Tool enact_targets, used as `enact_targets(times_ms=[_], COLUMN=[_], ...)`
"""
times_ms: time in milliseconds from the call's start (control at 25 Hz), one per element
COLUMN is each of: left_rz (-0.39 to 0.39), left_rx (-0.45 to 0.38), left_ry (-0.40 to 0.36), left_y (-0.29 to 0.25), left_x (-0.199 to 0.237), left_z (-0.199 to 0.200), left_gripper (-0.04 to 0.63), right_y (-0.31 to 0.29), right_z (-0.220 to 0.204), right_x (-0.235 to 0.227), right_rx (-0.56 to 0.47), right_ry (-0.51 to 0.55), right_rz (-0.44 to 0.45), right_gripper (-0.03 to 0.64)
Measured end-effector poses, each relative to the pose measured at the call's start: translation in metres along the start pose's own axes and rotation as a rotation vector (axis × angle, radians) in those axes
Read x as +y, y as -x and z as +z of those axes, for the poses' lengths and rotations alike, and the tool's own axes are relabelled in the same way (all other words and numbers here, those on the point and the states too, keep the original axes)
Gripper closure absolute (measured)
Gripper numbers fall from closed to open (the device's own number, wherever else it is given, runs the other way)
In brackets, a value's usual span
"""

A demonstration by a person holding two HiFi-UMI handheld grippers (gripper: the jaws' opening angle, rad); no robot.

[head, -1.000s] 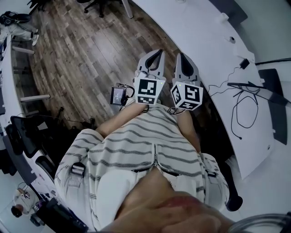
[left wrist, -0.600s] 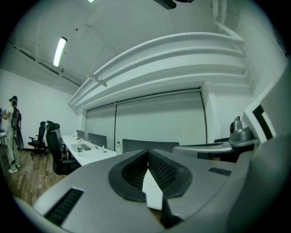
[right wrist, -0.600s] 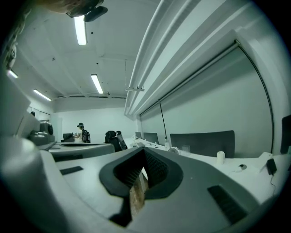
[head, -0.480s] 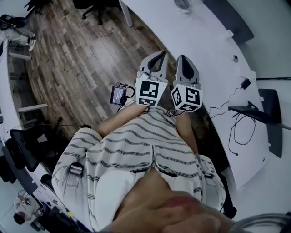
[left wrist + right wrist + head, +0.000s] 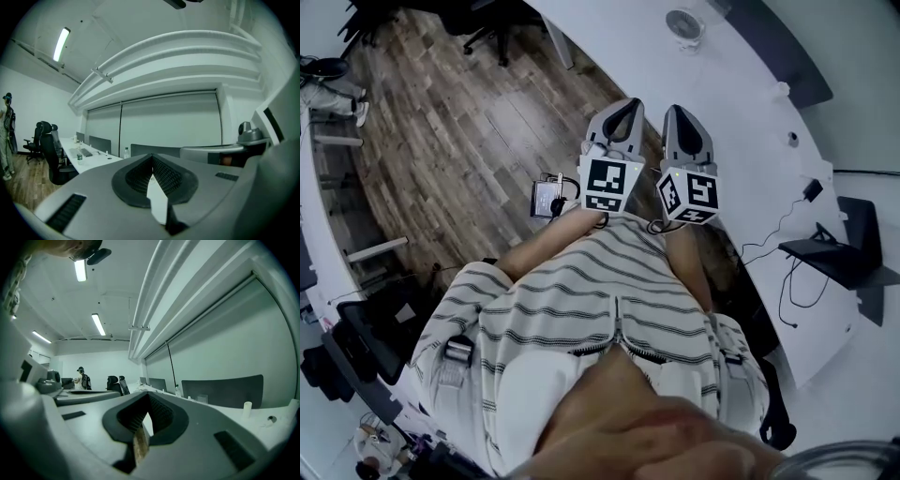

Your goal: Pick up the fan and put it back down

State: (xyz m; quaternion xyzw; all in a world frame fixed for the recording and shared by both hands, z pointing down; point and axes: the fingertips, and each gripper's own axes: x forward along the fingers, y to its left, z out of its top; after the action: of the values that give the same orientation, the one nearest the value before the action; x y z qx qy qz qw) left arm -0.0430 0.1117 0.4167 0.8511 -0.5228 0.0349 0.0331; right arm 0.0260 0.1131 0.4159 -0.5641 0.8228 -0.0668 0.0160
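1. The left gripper (image 5: 623, 105) has its jaws closed tip to tip, with nothing between them.
2. The right gripper (image 5: 683, 114) is closed and empty too. Both point level, side by side, in front of the person's striped shirt (image 5: 609, 300).
3. The fan (image 5: 683, 24), small and round, stands on the curved white desk (image 5: 741, 131). It is well ahead of both grippers and neither touches it.
4. Further right on the desk lie looped black cables (image 5: 792, 281).
5. A wooden floor (image 5: 459, 122) spreads to the left of the desk, with black office chairs (image 5: 492, 19) at its far end.
6. The right gripper view shows a long office with strip lights (image 5: 98, 324) on a white ceiling, grey dividers (image 5: 222, 391) along the desk, and a person (image 5: 84, 379) standing far off.
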Motion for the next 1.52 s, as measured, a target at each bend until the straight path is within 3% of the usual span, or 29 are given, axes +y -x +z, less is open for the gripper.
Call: enact_targets(times_ms=[240,680,1160,1520], left_rz=[-0.040,-0.167,-0.213,-0.227], left_rx=[-0.011,-0.022,-0.023,0.001], left_ry=[0.001,0.023,0.016,0.001], left_y=[-0.025,-0.065,-0.124,-0.194], left_x=[0.031,0.029,0.033,0.032], left_z=[0.006,0.004,0.008,0.004], left_gripper=[0.586,0.588,0.588,0.588], right_y=[-0.038,-0.064,-0.116,-0.161], right_z=[0.001,-0.002,0.001,0.007], right_x=[0.004,-0.020,-0.047,-0.106], right_rx=[0.012,0.034,0.030,0.036], right_ry=[0.017,0.032,0.022,0.005], right_rz=[-0.022,-0.077,-0.043,-0.063], right_gripper=[0.606,0.606,0.606,0.606])
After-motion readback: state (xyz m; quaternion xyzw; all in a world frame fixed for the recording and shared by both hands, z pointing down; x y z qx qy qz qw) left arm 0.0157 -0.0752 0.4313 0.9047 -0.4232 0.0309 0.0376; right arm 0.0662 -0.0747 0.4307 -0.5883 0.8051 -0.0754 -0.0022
